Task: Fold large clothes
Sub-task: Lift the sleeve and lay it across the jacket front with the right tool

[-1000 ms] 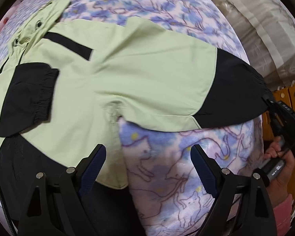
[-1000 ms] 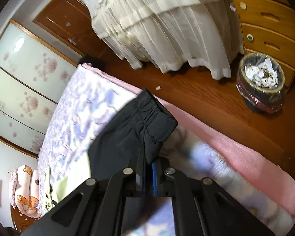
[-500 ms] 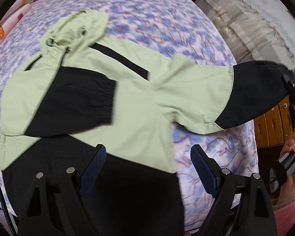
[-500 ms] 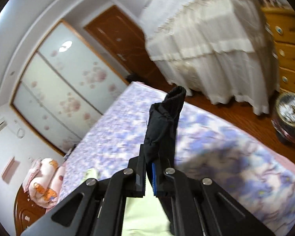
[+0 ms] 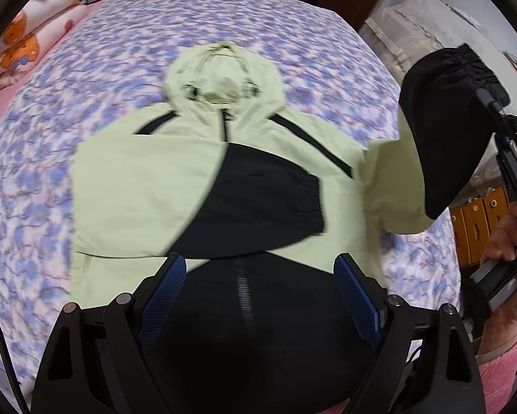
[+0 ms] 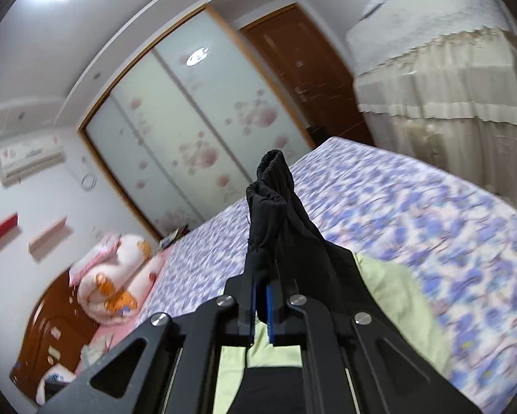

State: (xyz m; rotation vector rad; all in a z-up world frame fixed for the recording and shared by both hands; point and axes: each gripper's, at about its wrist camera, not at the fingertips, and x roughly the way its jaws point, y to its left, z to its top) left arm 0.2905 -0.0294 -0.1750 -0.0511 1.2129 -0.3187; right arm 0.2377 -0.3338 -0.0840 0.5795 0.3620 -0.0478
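Note:
A pale green and black hooded jacket [image 5: 148,186] lies face up on the flowered bed [image 5: 51,110]. One black-cuffed sleeve [image 5: 265,207] is folded across its chest. My left gripper [image 5: 258,296] hangs open above the black hem, holding nothing. The other sleeve [image 5: 445,131] is lifted off the bed at the right, its black cuff [image 6: 275,214] pinched between the pads of my right gripper [image 6: 262,296], which is shut on it. A hand [image 5: 510,238] holds that gripper's handle.
Pink cartoon pillows [image 5: 34,31] lie at the head of the bed [image 6: 413,214]. A sliding flowered wardrobe [image 6: 189,131] and a brown door [image 6: 306,69] stand beyond. A cream cloth-covered piece [image 6: 448,79] and wooden drawers [image 5: 479,220] stand to the right of the bed.
The right gripper has lifted the black cuff from the bed edge high into the air and swung it inward. The left gripper has risen and shifted, so the whole jacket now shows.

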